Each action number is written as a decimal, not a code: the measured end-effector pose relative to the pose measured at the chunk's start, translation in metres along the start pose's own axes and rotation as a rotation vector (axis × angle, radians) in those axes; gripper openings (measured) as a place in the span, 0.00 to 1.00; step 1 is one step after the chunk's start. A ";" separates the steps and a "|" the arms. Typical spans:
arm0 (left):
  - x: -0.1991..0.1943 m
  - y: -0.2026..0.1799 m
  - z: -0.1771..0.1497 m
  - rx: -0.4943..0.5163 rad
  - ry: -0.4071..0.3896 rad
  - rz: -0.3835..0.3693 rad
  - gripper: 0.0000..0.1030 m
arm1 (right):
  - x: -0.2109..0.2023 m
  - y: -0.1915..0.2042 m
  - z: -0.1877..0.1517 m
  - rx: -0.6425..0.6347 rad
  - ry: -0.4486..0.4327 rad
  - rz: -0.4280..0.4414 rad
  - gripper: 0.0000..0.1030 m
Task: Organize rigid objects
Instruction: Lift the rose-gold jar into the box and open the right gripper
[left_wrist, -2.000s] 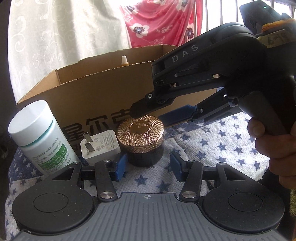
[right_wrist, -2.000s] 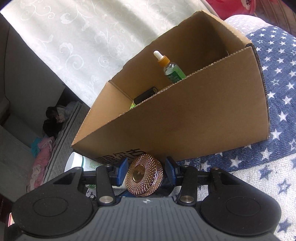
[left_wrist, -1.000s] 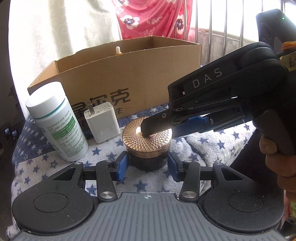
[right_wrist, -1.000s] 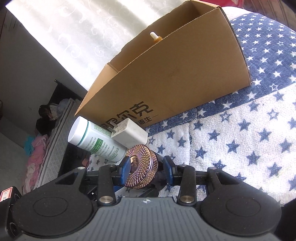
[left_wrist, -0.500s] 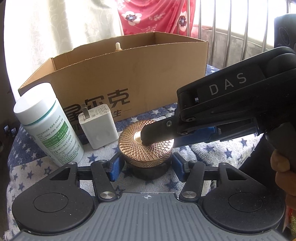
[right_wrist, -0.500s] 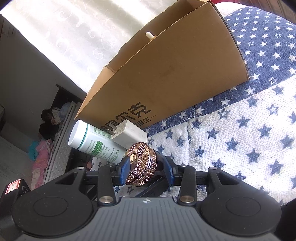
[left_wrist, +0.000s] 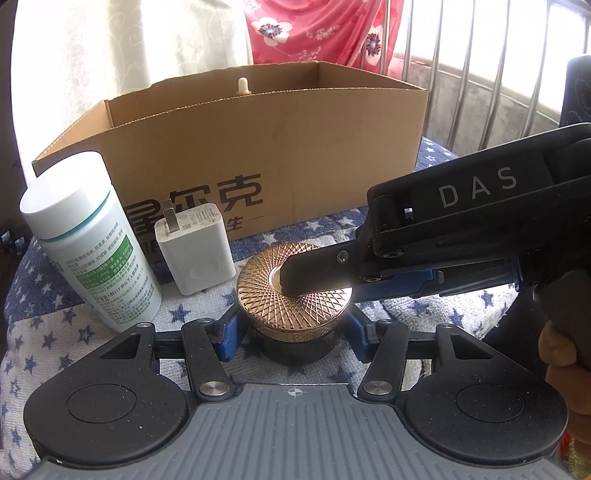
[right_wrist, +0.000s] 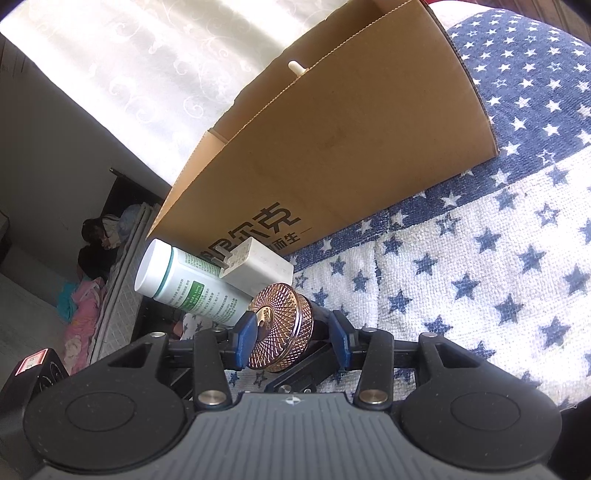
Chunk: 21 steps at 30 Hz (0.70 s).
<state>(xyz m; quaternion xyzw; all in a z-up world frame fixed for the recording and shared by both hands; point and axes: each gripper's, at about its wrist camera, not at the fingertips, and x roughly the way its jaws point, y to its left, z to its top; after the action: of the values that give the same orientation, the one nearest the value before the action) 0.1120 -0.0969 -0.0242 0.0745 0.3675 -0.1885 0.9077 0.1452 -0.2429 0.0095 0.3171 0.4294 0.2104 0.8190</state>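
- Daylight pours through the white curtain (left_wrist: 122, 48), blown out to near white in both views.
- The grooved gold lid (left_wrist: 293, 293) catches a bright glint.
- The cardboard box (left_wrist: 295, 155) faces the camera in soft shade.
- Fisheye bending curves the box edges, and the corners fall to black.
- Focus is crisp; no motion blur.

A small dark jar (left_wrist: 295, 347) with a rose-gold, lattice-patterned lid (left_wrist: 291, 295) stands upright on a blue-and-white star-print cloth (left_wrist: 424, 317). Just beside it stand a white charger plug (left_wrist: 195, 251) and a white pill bottle (left_wrist: 88, 236) with a green label. Behind them sits an open cardboard box (left_wrist: 295, 155), a dropper bottle's white tip (left_wrist: 243, 84) showing above its rim.
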 end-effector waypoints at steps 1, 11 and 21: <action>0.001 0.000 0.000 -0.001 0.000 -0.001 0.54 | 0.000 0.000 0.000 -0.001 0.000 -0.001 0.46; 0.001 0.001 0.000 -0.007 0.003 0.004 0.54 | 0.000 0.003 -0.004 -0.018 -0.008 -0.004 0.47; 0.000 -0.003 0.001 -0.003 0.006 0.025 0.54 | 0.000 0.008 -0.003 -0.043 0.011 -0.018 0.48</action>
<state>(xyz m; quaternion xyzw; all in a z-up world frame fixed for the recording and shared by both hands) 0.1119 -0.1005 -0.0236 0.0785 0.3696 -0.1764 0.9089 0.1420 -0.2359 0.0134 0.2943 0.4321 0.2139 0.8252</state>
